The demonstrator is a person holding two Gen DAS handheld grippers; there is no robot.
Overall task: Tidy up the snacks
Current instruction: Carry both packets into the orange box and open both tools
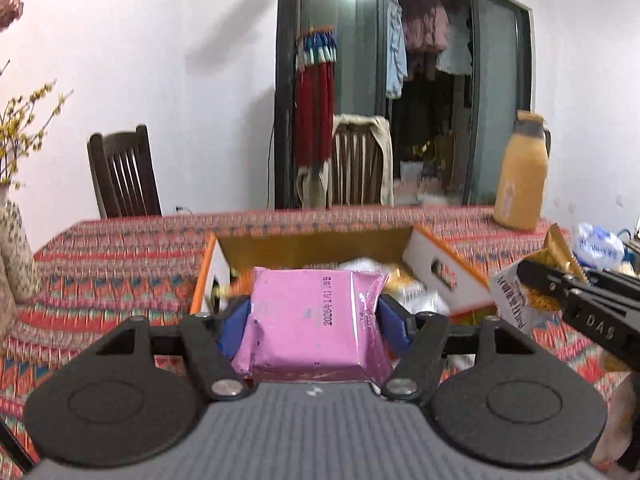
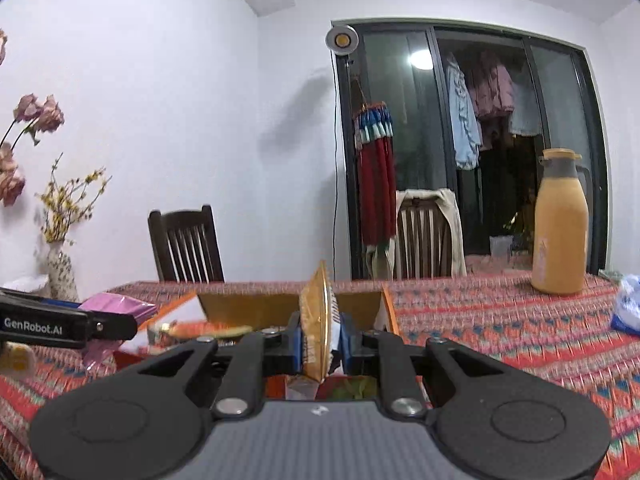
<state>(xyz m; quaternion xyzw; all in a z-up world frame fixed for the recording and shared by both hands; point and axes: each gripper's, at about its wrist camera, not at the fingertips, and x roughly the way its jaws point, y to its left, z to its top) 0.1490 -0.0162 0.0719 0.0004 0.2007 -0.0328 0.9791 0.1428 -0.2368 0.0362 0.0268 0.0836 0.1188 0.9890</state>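
Observation:
My left gripper (image 1: 314, 320) is shut on a pink snack packet (image 1: 316, 320) and holds it just in front of an open cardboard box (image 1: 320, 246) with white and orange sides. Several snack packs lie inside the box. My right gripper (image 2: 320, 340) is shut on a gold and white snack packet (image 2: 318, 320), held edge-on near the same box (image 2: 288, 308). In the left wrist view the right gripper (image 1: 524, 276) and its packet (image 1: 516, 300) show at the box's right side. In the right wrist view the left gripper (image 2: 132, 324) with the pink packet (image 2: 116, 306) shows at the left.
The patterned red tablecloth (image 1: 120, 248) covers the table. A yellow thermos jug (image 1: 520, 172) stands at the back right, with a blue and white bag (image 1: 596, 244) beside it. A flower vase (image 1: 16, 256) stands at the left. Two wooden chairs (image 1: 124, 172) stand behind the table.

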